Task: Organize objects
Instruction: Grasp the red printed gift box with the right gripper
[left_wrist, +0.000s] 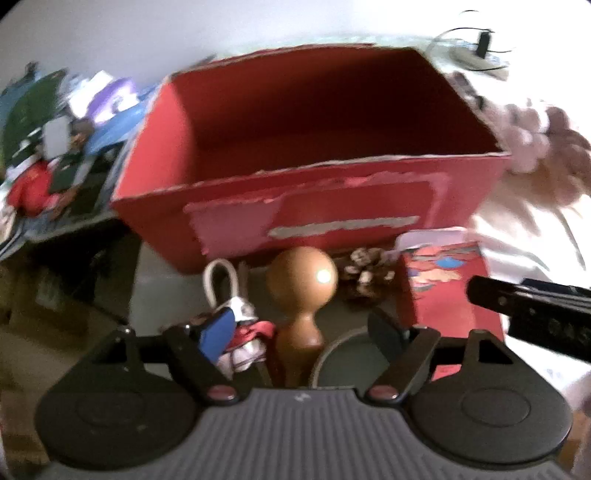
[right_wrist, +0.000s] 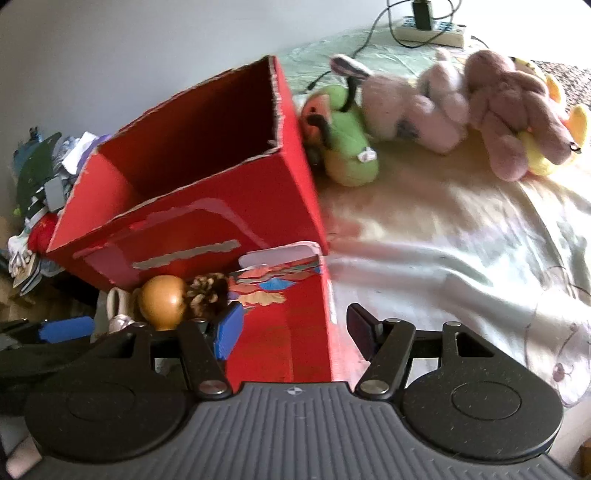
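A large open red cardboard box (left_wrist: 332, 147) stands on the bed; it also shows in the right wrist view (right_wrist: 192, 184). In front of it a smaller low red box (right_wrist: 291, 328) holds a wooden knob-shaped piece (left_wrist: 301, 291), a pine cone (left_wrist: 364, 275) and a small white-and-red item with a loop (left_wrist: 236, 321). My left gripper (left_wrist: 299, 332) is open, its fingers on either side of the wooden piece. My right gripper (right_wrist: 295, 328) is open, straddling the small box's right wall. Stuffed toys, a green one (right_wrist: 343, 147) and pink ones (right_wrist: 509, 107), lie to the right of the large box.
A pale bedsheet (right_wrist: 443, 240) covers the bed on the right. A power strip with cables (right_wrist: 432, 29) lies at the far edge. A pile of clothes and clutter (left_wrist: 48, 147) sits to the left of the red box.
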